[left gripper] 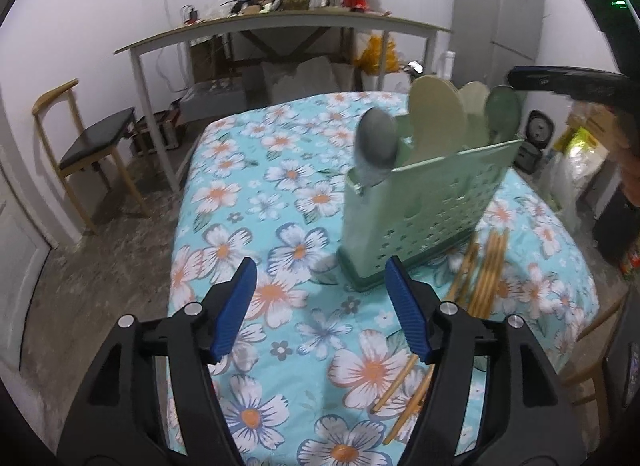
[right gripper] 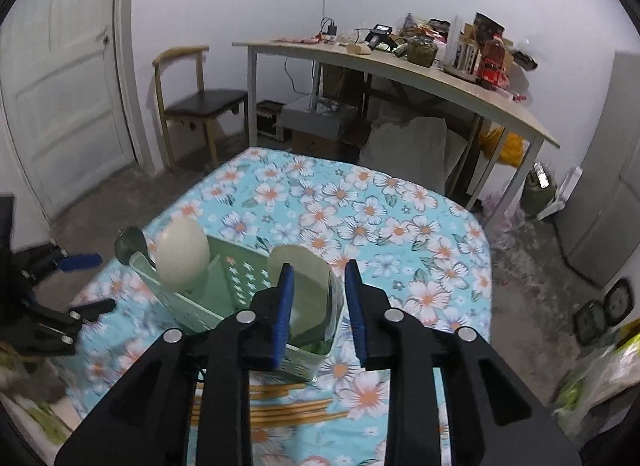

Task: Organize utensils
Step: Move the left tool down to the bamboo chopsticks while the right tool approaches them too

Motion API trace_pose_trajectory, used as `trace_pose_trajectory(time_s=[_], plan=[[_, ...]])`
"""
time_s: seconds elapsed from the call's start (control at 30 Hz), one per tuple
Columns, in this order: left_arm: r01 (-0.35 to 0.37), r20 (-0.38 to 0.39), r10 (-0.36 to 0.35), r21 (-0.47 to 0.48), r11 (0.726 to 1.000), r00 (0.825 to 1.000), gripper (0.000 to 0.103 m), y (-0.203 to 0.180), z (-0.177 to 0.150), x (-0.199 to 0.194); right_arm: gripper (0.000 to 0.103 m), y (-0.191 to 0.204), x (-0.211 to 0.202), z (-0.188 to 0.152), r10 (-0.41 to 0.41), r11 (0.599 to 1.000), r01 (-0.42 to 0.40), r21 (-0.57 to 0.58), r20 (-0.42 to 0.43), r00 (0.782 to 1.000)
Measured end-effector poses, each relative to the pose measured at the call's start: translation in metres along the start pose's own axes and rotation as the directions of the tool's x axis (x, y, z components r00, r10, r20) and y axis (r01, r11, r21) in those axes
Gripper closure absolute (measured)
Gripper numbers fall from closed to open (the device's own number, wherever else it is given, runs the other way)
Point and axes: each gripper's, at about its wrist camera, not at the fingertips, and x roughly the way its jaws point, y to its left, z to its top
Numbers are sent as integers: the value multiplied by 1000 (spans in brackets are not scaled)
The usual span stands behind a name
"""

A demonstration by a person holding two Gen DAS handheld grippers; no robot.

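A pale green slotted utensil holder [left gripper: 432, 209] [right gripper: 236, 286] stands on the floral tablecloth [left gripper: 280, 185]. A grey spoon [left gripper: 378, 141], a beige spoon [left gripper: 436, 121] and a green spoon [left gripper: 503, 109] stand in it, bowls up. Several bamboo chopsticks [left gripper: 486, 270] [right gripper: 288, 406] lie on the cloth beside the holder's base. My left gripper [left gripper: 322, 266] hovers open just short of the holder with nothing between its pads. My right gripper [right gripper: 319, 270] is over the holder's near end. Its jaws stand slightly apart around a pale spoon [right gripper: 308, 266] that stands in the holder, with a gap at the right pad.
A long desk [left gripper: 280, 23] piled with clutter stands behind the table, boxes and bags underneath. A wooden chair [left gripper: 92, 145] sits at the left and a grey fridge [left gripper: 500, 13] at the right. A white door [right gripper: 60, 97] is beyond the chair. The floor is bare concrete.
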Motion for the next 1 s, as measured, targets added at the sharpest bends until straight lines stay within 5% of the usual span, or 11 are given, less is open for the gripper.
trace_pose_trajectory(time_s=[0.3, 0.63, 1.0], plan=[[-104, -34, 104, -16, 994, 994, 35, 5, -1, 4, 62, -20, -43, -33, 74, 969, -96, 229, 102, 992], [-125, -73, 124, -3, 992, 990, 33, 7, -6, 11, 54, -19, -36, -110, 101, 896, -118, 429, 62, 993], [-55, -96, 60, 48, 997, 994, 33, 4, -23, 29, 54, 12, 12, -194, 262, 734, -175, 656, -36, 964]])
